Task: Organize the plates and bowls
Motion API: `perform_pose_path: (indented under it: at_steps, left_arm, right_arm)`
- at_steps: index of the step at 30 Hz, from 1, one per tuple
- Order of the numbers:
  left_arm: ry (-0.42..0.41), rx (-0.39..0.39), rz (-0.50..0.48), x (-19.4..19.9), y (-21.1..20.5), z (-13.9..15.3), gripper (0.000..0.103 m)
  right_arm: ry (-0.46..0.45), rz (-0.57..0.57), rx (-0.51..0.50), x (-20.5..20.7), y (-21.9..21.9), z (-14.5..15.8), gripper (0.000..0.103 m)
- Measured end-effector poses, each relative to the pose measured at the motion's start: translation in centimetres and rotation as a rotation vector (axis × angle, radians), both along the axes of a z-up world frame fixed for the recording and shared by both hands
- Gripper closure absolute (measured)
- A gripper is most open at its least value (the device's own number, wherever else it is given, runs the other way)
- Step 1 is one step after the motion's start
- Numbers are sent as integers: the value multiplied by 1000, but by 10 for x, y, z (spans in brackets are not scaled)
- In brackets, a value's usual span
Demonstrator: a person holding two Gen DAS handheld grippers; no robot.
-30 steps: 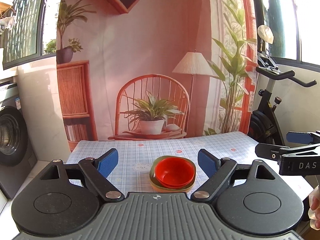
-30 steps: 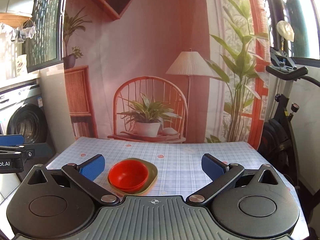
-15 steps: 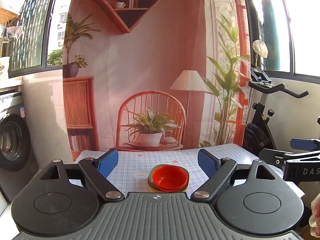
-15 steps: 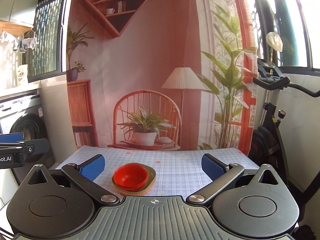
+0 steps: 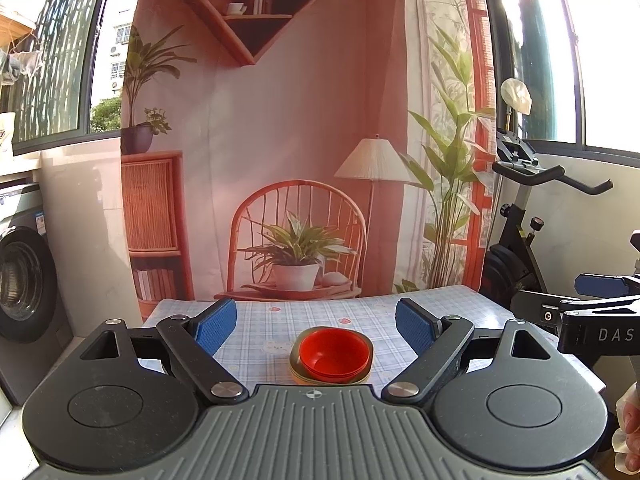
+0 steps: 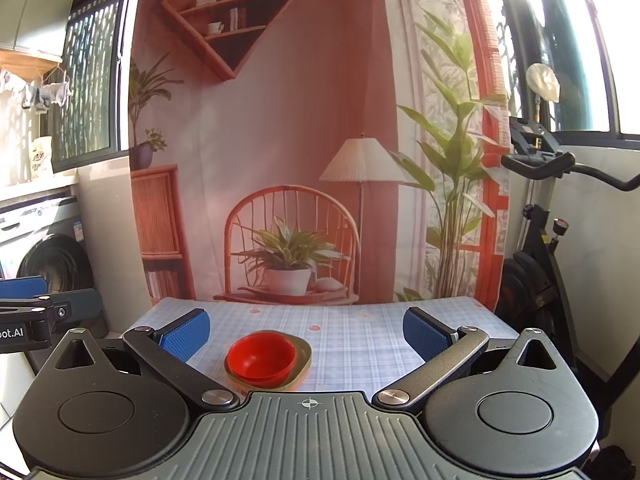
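Note:
Stacked red bowls (image 5: 333, 356) (image 6: 261, 357) sit on stacked olive-green plates (image 5: 297, 370) (image 6: 303, 362) on the checked tablecloth (image 5: 280, 328) (image 6: 352, 336). My left gripper (image 5: 316, 322) is open, held back from the stack and above the near table edge, nothing between its blue pads. My right gripper (image 6: 306, 332) is open too, with the stack seen left of centre between its fingers and farther off. Each gripper shows at the edge of the other's view: the right one (image 5: 600, 300), the left one (image 6: 28, 304).
A printed backdrop (image 5: 280, 160) hangs behind the table's far edge. A washing machine (image 5: 20, 280) stands to the left, an exercise bike (image 5: 532, 216) to the right. A gloved hand (image 5: 630, 436) shows at the lower right.
Both grippers pulled back from the table and tilted up, so the bowl and plate stack looks smaller and lower. Over the last half second nothing moved.

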State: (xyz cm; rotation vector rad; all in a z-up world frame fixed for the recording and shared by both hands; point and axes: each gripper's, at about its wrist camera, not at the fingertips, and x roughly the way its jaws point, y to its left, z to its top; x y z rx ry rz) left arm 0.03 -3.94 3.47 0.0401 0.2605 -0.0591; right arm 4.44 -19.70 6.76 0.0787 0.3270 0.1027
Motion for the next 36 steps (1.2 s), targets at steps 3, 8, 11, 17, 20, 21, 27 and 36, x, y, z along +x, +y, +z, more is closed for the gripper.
perform_pose_path:
  at_steps: [3,8,11,17,20,21,27,36]
  left_arm:
    - [2,0,-1,0,0,0,15]
    - [2,-1,-7,0,2,0,15]
    - [2,-2,-8,0,2,0,15]
    - [6,-5,-9,1,4,0,14]
    - [9,-4,-10,1,4,-1,14]
    - [10,-4,-11,1,4,-1,14]
    - [24,-10,-12,3,3,-3,14]
    - [24,-15,-16,2,3,-5,14]
  right_arm:
    - [1,0,2,1,-1,0,0]
    - [0,-3,5,2,-1,0,0]
    - [2,-3,5,2,-1,-1,0]
    - [6,-2,7,2,-1,-3,0]
    - [8,-2,6,3,-1,-4,0]
    - [8,-2,6,3,-1,-4,0]
    - [15,-4,10,5,-2,-5,0]
    - [21,-1,14,6,-1,-8,0]
